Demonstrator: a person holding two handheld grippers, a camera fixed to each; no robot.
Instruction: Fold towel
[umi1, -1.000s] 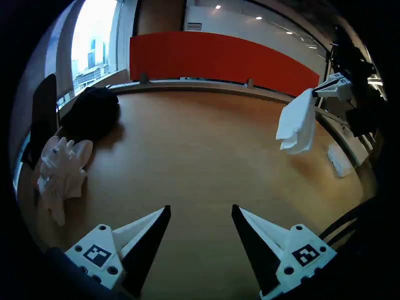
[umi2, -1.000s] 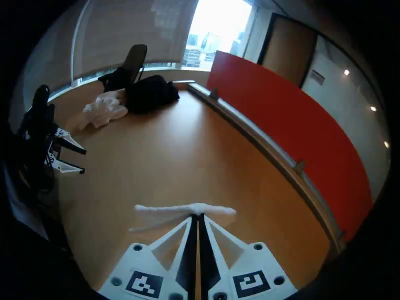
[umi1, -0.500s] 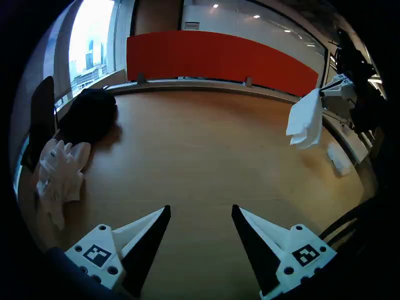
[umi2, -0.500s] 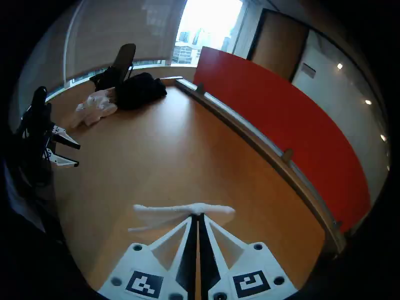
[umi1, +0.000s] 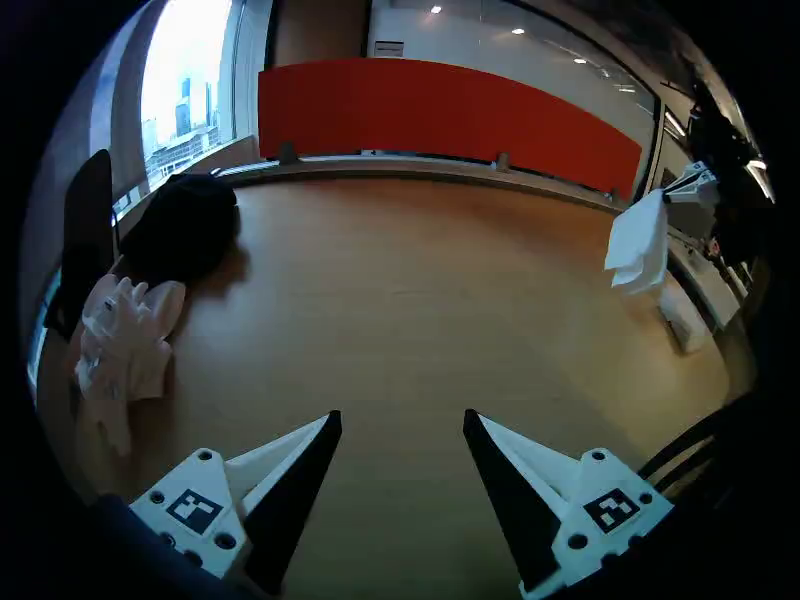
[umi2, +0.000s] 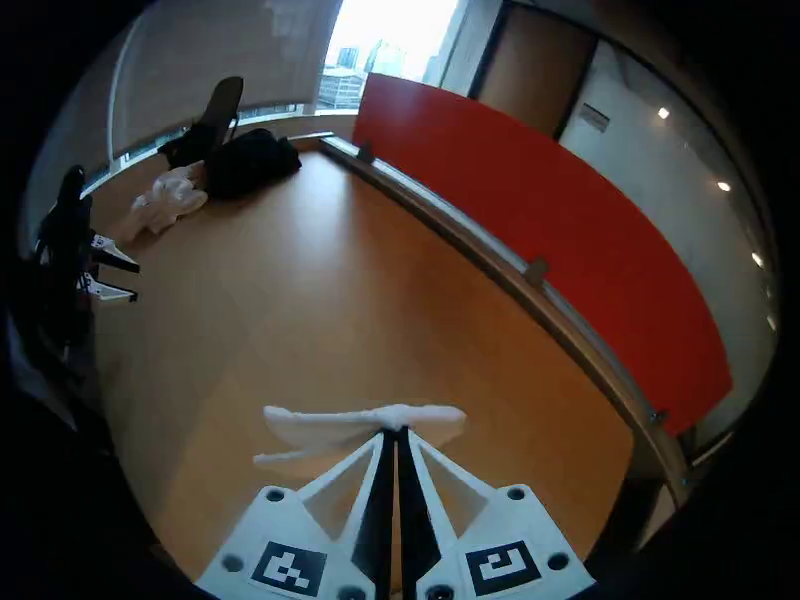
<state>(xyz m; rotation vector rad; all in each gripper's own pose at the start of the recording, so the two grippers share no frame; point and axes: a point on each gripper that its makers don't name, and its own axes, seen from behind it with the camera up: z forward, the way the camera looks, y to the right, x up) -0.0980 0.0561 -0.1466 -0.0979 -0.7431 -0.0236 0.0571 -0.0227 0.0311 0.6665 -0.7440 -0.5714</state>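
Wooden bench stretched across the whole room, with a red divider running along its far edge. The right gripper had its jaws pinched tight on the white towel, which hung in the air over the bench's right end. The left gripper hovered at the near edge, jaws spread wide over bare wood. Off to the far left sat a crumpled white cloth pile just beside a black bag. A small folded cloth lay under the hanging towel.
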